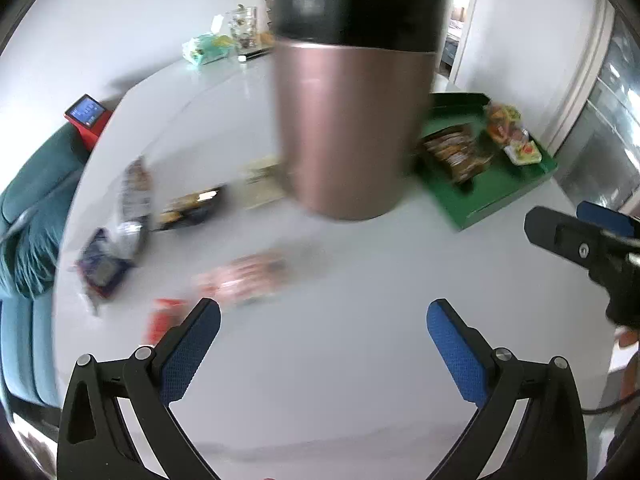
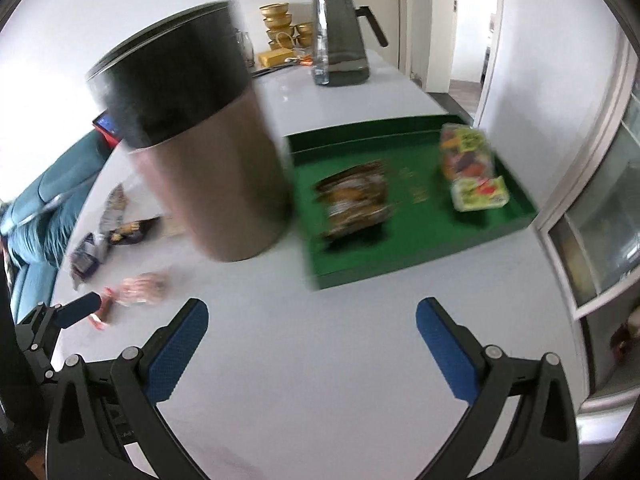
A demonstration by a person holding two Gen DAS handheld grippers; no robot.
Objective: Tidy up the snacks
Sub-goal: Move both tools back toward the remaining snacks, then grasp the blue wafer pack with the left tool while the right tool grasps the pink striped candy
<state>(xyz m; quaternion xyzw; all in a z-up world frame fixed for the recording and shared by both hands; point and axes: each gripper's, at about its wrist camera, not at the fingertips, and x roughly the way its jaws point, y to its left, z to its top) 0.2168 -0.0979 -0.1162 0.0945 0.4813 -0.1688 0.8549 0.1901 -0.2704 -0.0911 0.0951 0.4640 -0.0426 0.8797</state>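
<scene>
A green tray (image 2: 420, 240) on the white table holds a brown snack bag (image 2: 354, 204), a colourful candy bag (image 2: 466, 152) and a small green packet (image 2: 480, 194); the tray also shows in the left wrist view (image 1: 492, 196). Loose snacks lie left of a tall rose-gold canister with a black lid (image 1: 348, 120): a pink packet (image 1: 248, 276), a red packet (image 1: 162, 318), a dark packet (image 1: 192, 208) and silver-blue bags (image 1: 120, 240). My left gripper (image 1: 323, 316) is open and empty above bare table. My right gripper (image 2: 312, 316) is open and empty before the tray.
A glass pitcher (image 2: 340, 36), gold bowls (image 2: 280, 24) and jars stand at the table's far end. A teal sofa (image 1: 28, 216) lies beyond the left edge. A door and window are on the right. The canister (image 2: 200, 140) stands between the loose snacks and the tray.
</scene>
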